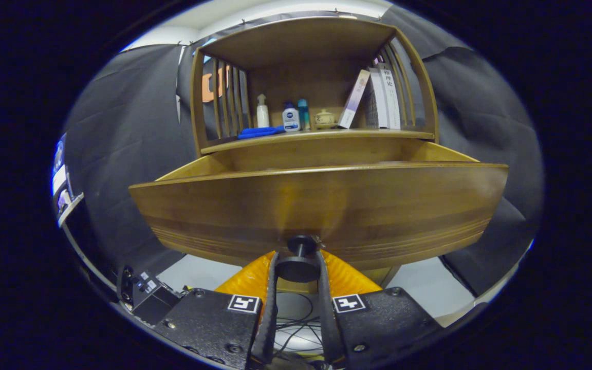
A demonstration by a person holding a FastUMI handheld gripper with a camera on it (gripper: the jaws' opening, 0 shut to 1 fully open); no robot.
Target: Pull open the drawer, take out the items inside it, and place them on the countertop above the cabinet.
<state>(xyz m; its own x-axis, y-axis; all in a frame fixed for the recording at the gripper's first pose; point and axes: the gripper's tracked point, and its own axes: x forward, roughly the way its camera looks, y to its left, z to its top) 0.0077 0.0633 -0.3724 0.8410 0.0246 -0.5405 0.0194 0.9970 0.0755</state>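
Drawer: wooden, sitting pulled out from the cabinet toward the camera; wide front panel filling the middle of the gripper view, side walls running back to the cabinet body; inside hidden behind the front panel, contents cannot tell.
Drawer knob: dark round knob on a short stem, sticking out of the lower middle of the drawer front; sitting right between the two fingers.
Gripper: fingers closed down to a narrow gap and pressing on the knob from both sides, clamping it; fingertips almost reaching the drawer front.
Countertop: wooden shelf surface directly above the open drawer, beyond the fingers, carrying several things.
Blue cloth: lying flat near the front edge of the countertop, over by the slatted side.
Spray bottle: white, standing upright just behind the cloth.
Lotion bottle: white with a dark blue label, upright, just beside the spray bottle.
Teal bottle: slim, upright, touching or nearly touching the lotion bottle, cannot tell which.
Lidded jar: small, pale, standing mid-shelf between the teal bottle and the books.
Books: a few at the other end of the shelf; one leaning tilted against the upright ones.
Shelf frame: wooden hutch with slatted sides and a top board, enclosing the countertop.
Floor: pale, showing under the drawer; loose dark cables lying between the finger bases.
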